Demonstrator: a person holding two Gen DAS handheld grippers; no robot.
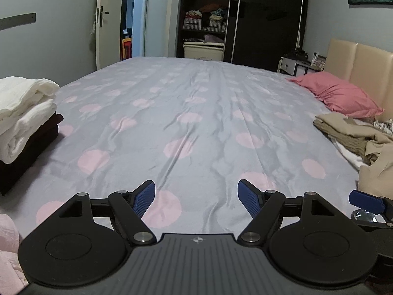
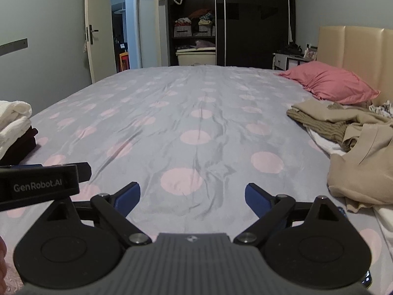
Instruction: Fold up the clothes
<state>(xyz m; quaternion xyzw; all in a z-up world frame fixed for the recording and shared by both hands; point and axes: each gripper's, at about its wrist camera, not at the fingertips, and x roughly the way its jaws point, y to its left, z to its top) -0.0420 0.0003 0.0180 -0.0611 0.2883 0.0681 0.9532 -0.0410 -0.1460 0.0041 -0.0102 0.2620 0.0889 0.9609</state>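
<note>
A heap of unfolded beige and tan clothes [image 2: 356, 142] lies at the right side of the bed, also seen as the beige heap [image 1: 361, 137] in the left wrist view. A stack of folded white and dark clothes [image 1: 24, 120] sits at the left edge, seen too as the folded stack [image 2: 14, 127]. My left gripper [image 1: 196, 199] hovers open over the bedspread, holding nothing. My right gripper [image 2: 192, 199] is open too, low over the sheet, left of the beige heap. A blue fingertip [image 1: 366, 202] of the right gripper shows at the left view's right edge.
The bed [image 2: 191, 113] has a grey cover with pink dots. A pink pillow [image 2: 331, 83] leans by the beige headboard [image 2: 358, 49]. Beyond the bed stand a dark wardrobe [image 2: 245, 19] and an open door [image 2: 98, 29]. Pink fabric [image 1: 7, 258] lies at the near left.
</note>
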